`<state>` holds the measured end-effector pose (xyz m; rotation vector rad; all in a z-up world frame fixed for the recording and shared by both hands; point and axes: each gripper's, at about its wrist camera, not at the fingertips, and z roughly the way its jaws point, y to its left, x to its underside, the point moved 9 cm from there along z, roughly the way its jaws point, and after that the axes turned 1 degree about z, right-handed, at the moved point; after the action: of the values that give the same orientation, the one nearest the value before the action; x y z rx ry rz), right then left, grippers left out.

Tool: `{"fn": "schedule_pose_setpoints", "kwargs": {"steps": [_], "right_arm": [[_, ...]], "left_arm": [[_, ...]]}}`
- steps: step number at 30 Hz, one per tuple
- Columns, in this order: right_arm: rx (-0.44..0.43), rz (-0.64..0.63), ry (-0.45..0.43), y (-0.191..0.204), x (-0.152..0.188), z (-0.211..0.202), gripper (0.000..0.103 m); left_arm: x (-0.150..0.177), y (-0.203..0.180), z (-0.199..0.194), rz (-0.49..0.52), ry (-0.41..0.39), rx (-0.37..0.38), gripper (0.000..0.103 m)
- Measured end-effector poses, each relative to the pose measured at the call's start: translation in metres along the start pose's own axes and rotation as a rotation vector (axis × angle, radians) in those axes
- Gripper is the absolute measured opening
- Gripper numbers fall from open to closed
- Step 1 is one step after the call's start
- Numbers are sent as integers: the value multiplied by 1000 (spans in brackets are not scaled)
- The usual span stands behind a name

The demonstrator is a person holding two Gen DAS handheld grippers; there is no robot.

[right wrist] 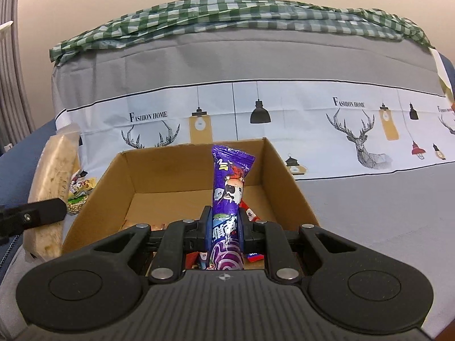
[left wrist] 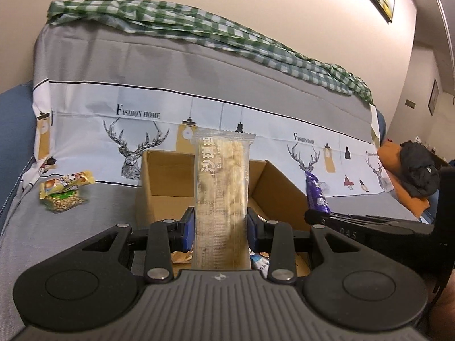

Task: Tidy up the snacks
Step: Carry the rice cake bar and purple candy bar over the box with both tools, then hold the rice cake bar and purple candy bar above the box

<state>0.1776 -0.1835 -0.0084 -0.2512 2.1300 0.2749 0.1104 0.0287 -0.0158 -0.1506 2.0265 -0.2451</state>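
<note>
My left gripper (left wrist: 221, 227) is clamped on a clear snack bar (left wrist: 221, 193), my right gripper (right wrist: 225, 227) on a purple packet (right wrist: 227, 196); both should be brought well inside the cardboard box (right wrist: 287, 182) walls before the jaws part.

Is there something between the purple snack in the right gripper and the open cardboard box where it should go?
Nothing visible blocks it. The purple snack packet is held in the right gripper at the cardboard box, whose top is open.

The gripper bodies hide the near part of the cardboard box (right wrist: 287, 187), so the small wrappers (right wrist: 253, 256) inside it show only as scraps too cut off to identify.
</note>
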Motion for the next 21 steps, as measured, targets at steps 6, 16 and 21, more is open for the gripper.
{"fn": "schedule_pose_setpoints", "kwargs": {"steps": [6, 16, 21], "right_arm": [[1, -9, 5, 2, 0, 3, 18], [-2, -30, 3, 5, 0, 4, 18], [-3, -31, 5, 5, 0, 5, 18]], "left_arm": [[4, -5, 6, 5, 12, 17, 39], [5, -7, 7, 13, 13, 28, 39], [5, -7, 7, 13, 13, 27, 39]]}}
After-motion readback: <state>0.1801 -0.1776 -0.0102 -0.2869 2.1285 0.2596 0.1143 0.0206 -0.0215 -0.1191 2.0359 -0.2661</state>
